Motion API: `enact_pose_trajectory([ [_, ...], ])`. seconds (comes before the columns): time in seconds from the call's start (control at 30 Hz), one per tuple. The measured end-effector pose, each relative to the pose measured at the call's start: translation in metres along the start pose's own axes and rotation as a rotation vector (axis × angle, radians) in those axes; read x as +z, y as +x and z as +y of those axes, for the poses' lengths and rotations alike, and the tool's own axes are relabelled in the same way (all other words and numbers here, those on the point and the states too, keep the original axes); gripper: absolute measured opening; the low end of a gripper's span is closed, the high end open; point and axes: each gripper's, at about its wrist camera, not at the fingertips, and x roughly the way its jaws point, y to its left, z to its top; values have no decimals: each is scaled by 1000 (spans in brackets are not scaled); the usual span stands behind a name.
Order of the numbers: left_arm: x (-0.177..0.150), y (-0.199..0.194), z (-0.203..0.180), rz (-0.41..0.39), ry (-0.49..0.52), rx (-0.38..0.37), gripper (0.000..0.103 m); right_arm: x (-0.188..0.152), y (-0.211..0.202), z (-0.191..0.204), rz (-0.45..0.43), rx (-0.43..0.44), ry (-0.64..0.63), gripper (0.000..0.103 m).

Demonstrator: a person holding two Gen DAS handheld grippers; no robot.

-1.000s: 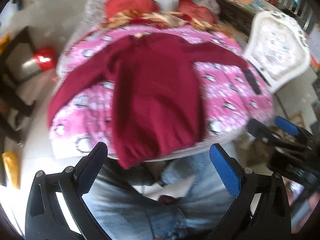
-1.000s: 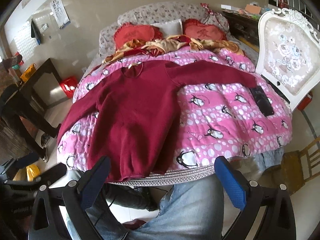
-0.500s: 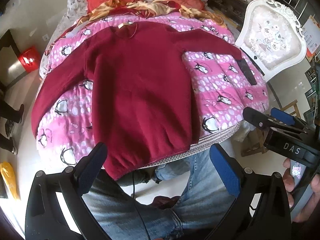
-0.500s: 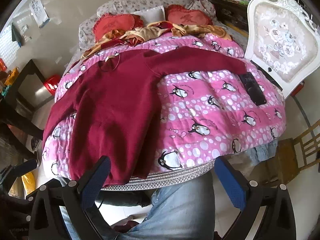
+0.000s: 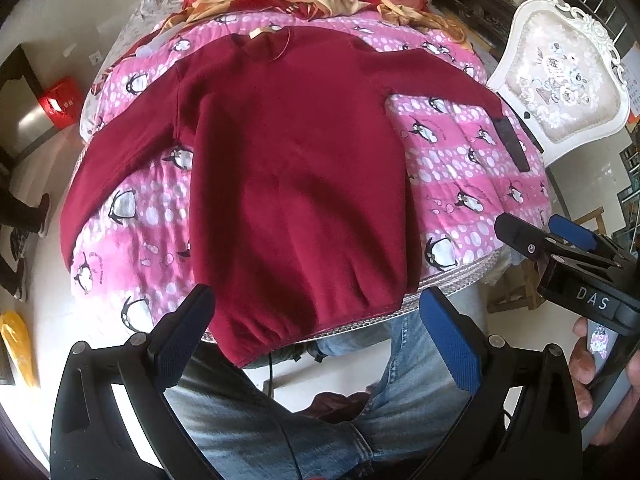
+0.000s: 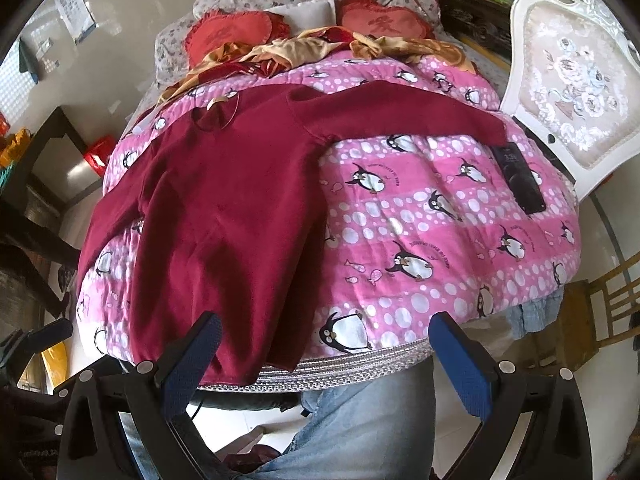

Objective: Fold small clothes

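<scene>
My left gripper (image 5: 316, 320) hung with its fingers (image 5: 450, 336) spread wide and nothing between them, just above the hem of the dark red sweater (image 5: 292, 152). My right gripper (image 6: 324, 354) was likewise wide open and empty, its left finger (image 6: 192, 356) in front of the sweater's lower right corner and its other finger over the edge of the bed. In the left view I could also see the right gripper off to the side, beyond the bed's edge, held in a hand (image 5: 600, 380).

The sweater lay flat and face up on the pink penguin-print quilt (image 6: 420, 232), neckline away from me, both sleeves spread out to the sides and the hem hanging a little over the near edge of the bed. The end of the right sleeve reached close to a black phone (image 6: 520, 180) lying on the quilt. Beyond the collar were a crumpled gold and red cloth (image 6: 320, 48) and two red heart-shaped cushions (image 6: 232, 36). A white carved chair (image 6: 572, 80) with floral upholstery stood just beside the bed on the right. Below the grippers I saw legs in blue jeans (image 5: 400, 420).
</scene>
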Motion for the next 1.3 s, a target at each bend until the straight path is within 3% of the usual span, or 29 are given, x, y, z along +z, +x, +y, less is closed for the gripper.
enact_pose_trajectory([
  [1.3,6,10,17,35,-27,12,102,8,10,12,19,-7,-16,102],
])
